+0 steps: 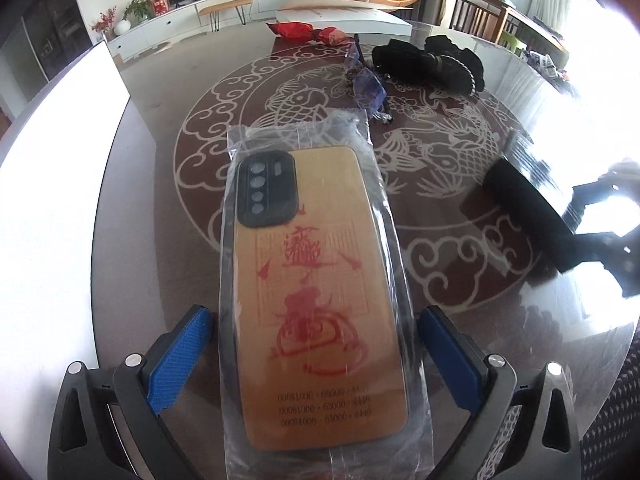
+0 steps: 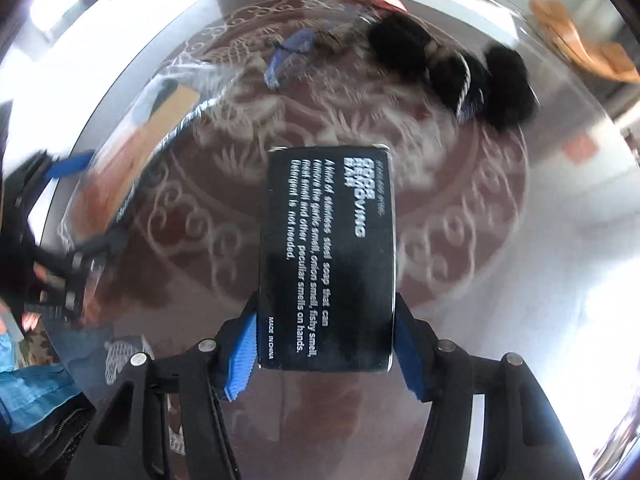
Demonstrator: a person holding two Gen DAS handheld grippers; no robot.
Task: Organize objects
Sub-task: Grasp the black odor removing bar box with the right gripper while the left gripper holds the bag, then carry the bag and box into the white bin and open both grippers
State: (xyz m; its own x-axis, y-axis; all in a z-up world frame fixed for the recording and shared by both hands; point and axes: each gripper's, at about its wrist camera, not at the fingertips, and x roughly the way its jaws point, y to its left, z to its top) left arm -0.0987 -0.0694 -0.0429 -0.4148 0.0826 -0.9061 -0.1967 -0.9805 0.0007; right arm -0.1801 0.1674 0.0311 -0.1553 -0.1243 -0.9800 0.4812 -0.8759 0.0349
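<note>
My left gripper (image 1: 316,332) has its blue pads at the two long edges of a yellow phone case in a clear plastic bag (image 1: 312,280), with red characters and a black camera block; whether the pads press it is unclear. My right gripper (image 2: 324,344) is shut on a black soap box (image 2: 328,256) with white print, held above the table. In the left wrist view the box (image 1: 528,216) and right gripper show at the right. In the right wrist view the bagged case (image 2: 132,152) and left gripper show at the left, blurred.
The round glass table (image 1: 160,128) has a fish pattern. At its far side lie a black furry hair clip (image 1: 436,60), a blue-purple trinket with cord (image 1: 368,84), red wrapped items (image 1: 308,32) and a white flat box (image 1: 344,16). A white board (image 1: 52,152) stands left.
</note>
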